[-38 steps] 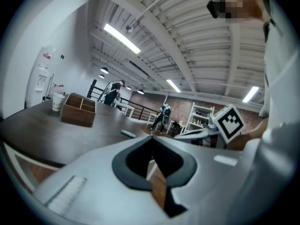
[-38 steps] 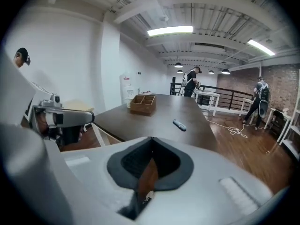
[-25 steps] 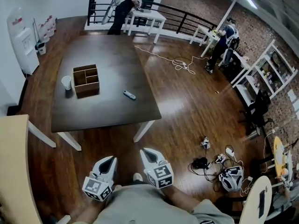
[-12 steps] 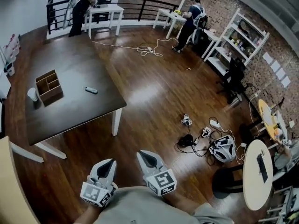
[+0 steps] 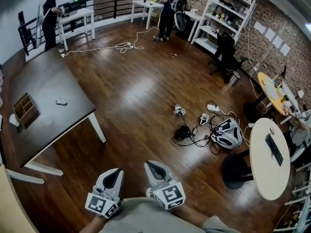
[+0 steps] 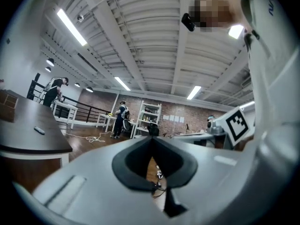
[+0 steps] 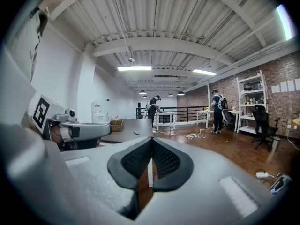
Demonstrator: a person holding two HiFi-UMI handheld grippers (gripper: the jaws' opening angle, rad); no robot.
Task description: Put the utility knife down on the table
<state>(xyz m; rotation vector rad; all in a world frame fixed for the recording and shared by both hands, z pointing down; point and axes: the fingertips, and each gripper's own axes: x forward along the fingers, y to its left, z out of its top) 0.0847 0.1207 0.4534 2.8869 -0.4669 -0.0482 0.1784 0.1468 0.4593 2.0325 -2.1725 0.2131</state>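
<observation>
Dark table [image 5: 48, 76] w/ utility knife [image 5: 61, 102]; wall papers [image 5: 278, 41] unreadable.

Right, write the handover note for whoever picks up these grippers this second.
Left gripper: shut, empty.
Right gripper: shut, empty.
Both are held low near the body, well away from the table.
The knife lies flat on the table, to the right of the wooden box and the cup and touching neither.
Done: the knife is down and let go.
Left: nothing for this job.
</observation>
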